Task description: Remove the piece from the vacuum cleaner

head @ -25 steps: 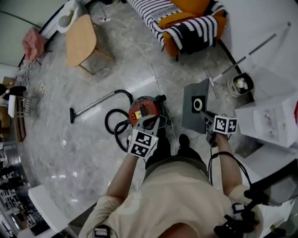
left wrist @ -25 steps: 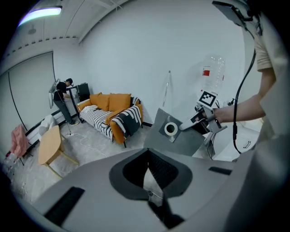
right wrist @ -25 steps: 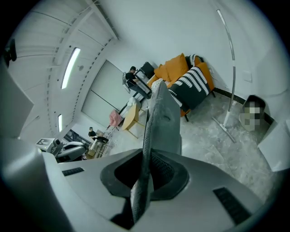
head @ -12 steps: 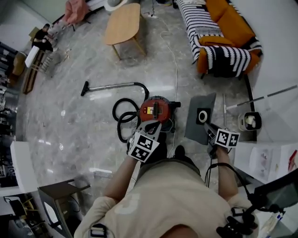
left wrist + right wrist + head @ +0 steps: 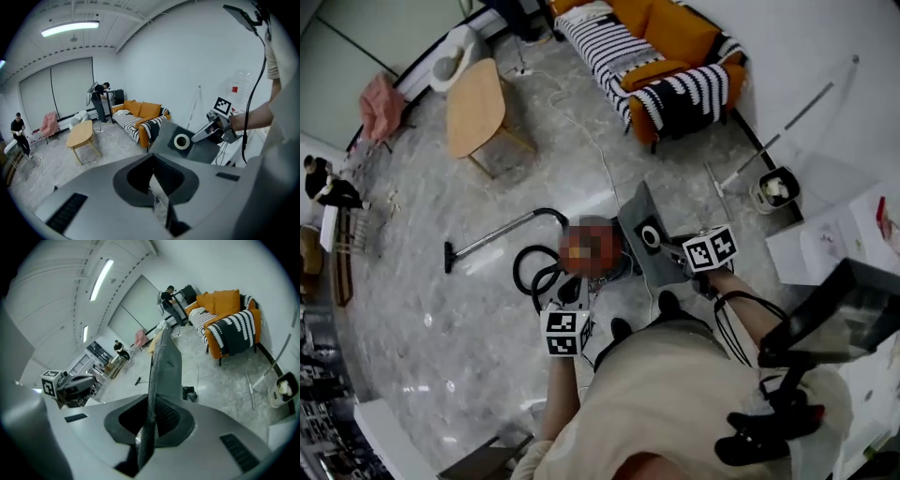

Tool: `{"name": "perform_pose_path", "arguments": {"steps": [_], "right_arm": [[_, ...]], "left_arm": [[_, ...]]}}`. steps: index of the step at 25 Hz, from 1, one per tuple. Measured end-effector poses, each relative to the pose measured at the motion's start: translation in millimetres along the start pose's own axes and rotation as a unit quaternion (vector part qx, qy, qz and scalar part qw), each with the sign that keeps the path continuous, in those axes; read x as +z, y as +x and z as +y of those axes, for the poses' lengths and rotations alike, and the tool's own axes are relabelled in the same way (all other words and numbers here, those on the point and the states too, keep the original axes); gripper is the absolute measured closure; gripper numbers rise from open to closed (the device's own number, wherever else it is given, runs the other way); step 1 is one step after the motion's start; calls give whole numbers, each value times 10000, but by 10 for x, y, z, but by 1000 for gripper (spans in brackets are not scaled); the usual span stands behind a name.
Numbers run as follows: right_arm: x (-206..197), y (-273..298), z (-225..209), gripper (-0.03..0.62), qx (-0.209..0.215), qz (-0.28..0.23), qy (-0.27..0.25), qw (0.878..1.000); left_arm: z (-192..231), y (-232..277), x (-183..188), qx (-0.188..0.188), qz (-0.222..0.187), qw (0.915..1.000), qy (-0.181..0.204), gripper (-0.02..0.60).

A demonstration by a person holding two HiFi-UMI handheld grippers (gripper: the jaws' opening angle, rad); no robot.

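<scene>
Left gripper (image 5: 574, 300): just on the near side of the vacuum cleaner (image 5: 589, 246), tongs pressed together at the tips, nothing between them, aimed out over the machine. Right gripper (image 5: 677, 258): just right of the vacuum cleaner, tongs pinching one thin edge of the piece (image 5: 643, 232). Piece: flat grey panel with pale round collar, held in the air at the vacuum cleaner's right flank, apparently clear of it. Step in hand, by judgement: piece already lifted off, removal all but complete. Next move, by judgement: carry well away from the vacuum cleaner and lay flat on the floor (image 5: 469, 309). Firm pinch called for, given hold on one edge only and risk of swing; left gripper free to steady. Left of the vacuum cleaner: black hose (image 5: 525, 272) in loops, wand (image 5: 492, 230) lying flat. Far beyond the vacuum cleaner: wooden table (image 5: 476, 105), orange and striped sofa (image 5: 661, 56).
</scene>
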State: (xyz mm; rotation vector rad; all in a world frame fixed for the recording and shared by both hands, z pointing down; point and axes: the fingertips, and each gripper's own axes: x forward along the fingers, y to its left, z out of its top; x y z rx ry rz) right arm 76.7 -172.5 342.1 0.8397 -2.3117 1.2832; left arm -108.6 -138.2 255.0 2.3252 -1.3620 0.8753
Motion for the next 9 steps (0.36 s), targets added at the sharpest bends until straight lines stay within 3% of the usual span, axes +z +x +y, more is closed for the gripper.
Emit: {"name": "perform_pose_path", "arguments": {"steps": [3, 9], "right_arm": [[-130, 192, 476, 568, -72, 200, -287, 9994], [-824, 242, 518, 566, 2, 107, -54, 9999]], "left_arm": [[207, -326, -232, -84, -109, 9999, -74, 578], [-106, -456, -801, -151, -171, 9997, -128, 578]]}}
